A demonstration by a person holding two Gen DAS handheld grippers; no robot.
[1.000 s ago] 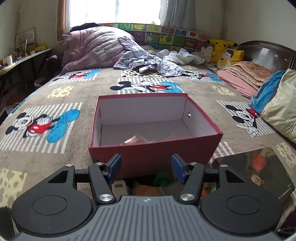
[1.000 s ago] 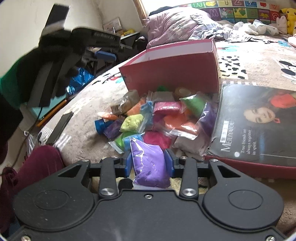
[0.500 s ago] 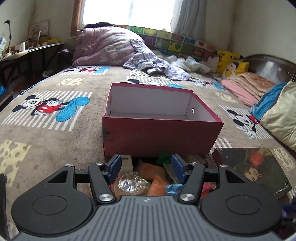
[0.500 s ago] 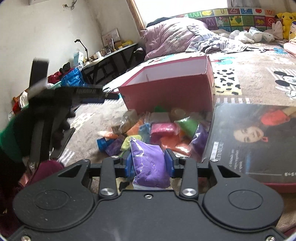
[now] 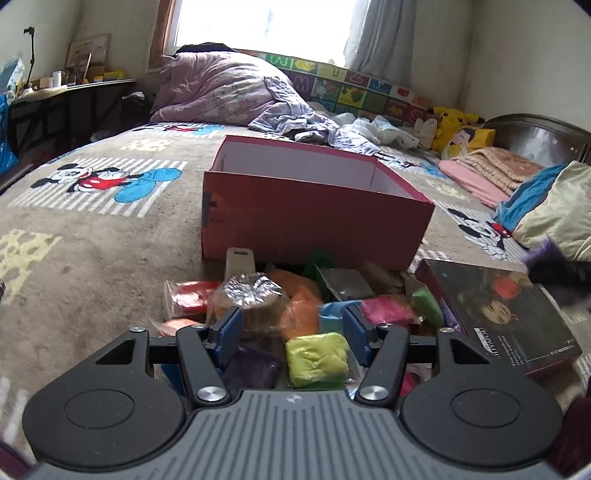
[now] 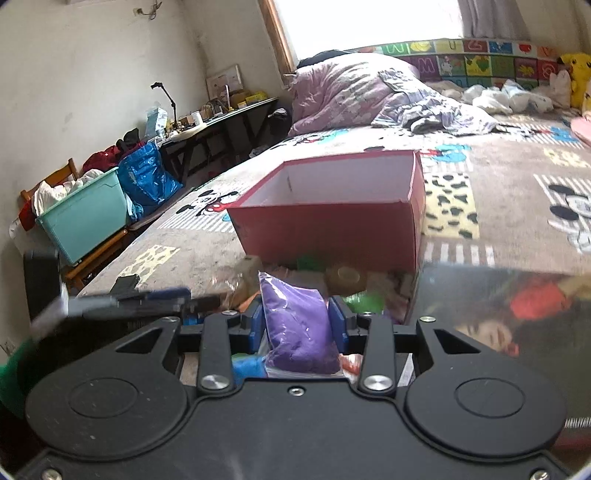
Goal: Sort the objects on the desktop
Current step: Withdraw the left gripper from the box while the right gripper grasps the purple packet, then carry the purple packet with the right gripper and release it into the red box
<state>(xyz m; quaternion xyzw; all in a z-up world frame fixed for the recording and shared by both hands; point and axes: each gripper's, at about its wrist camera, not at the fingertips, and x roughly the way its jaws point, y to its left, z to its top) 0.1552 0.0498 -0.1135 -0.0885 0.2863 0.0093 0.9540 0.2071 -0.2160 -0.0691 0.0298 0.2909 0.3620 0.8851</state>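
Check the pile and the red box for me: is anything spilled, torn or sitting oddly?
Nothing looks damaged or spilled. The red box stands upright on the bed, and the clay packets lie heaped loose against its near wall. The right gripper holds a purple packet; the left gripper is opening above the pile.

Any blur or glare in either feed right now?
Left wrist view: window blown out, a motion-blurred dark shape at the right edge, pile sharp. Right wrist view: left gripper smeared by motion, glare washes the box lid, purple bag crisp.
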